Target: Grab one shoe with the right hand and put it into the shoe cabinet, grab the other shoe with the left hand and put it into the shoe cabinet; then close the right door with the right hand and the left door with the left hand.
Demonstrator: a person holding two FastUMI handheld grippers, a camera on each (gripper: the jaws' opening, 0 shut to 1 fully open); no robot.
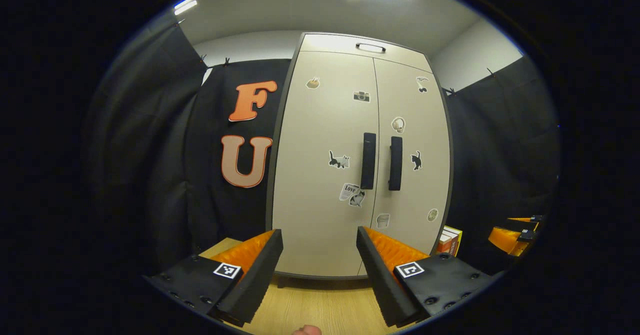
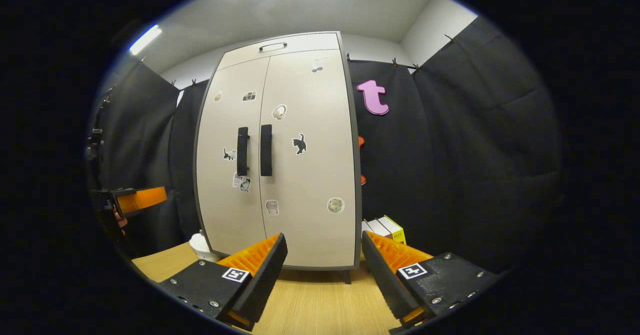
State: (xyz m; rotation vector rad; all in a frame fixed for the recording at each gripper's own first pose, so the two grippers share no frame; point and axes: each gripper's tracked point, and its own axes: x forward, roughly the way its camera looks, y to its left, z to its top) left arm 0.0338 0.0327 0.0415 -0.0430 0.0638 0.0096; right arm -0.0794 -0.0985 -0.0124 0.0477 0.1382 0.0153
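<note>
The beige shoe cabinet (image 1: 330, 140) stands ahead with both doors shut, stickers on them and two dark vertical handles (image 1: 368, 161) side by side. It stands the same way in the right gripper view, shoe cabinet (image 2: 300, 175), handles (image 2: 266, 150). My left gripper (image 1: 320, 255) is open and holds nothing, a short way back from the left door. My right gripper (image 2: 324, 257) is open too, in front of the right door. The right gripper (image 1: 515, 235) also shows far right in the left gripper view, and the left gripper (image 2: 135, 200) far left in the right gripper view.
The cabinet stands on short legs on a wooden floor (image 2: 310, 300). Boxes or books (image 2: 387, 230) lean beside its right side, also boxes (image 1: 450, 240). A white object (image 2: 202, 247) sits at its lower left corner. Black cloth walls close both sides.
</note>
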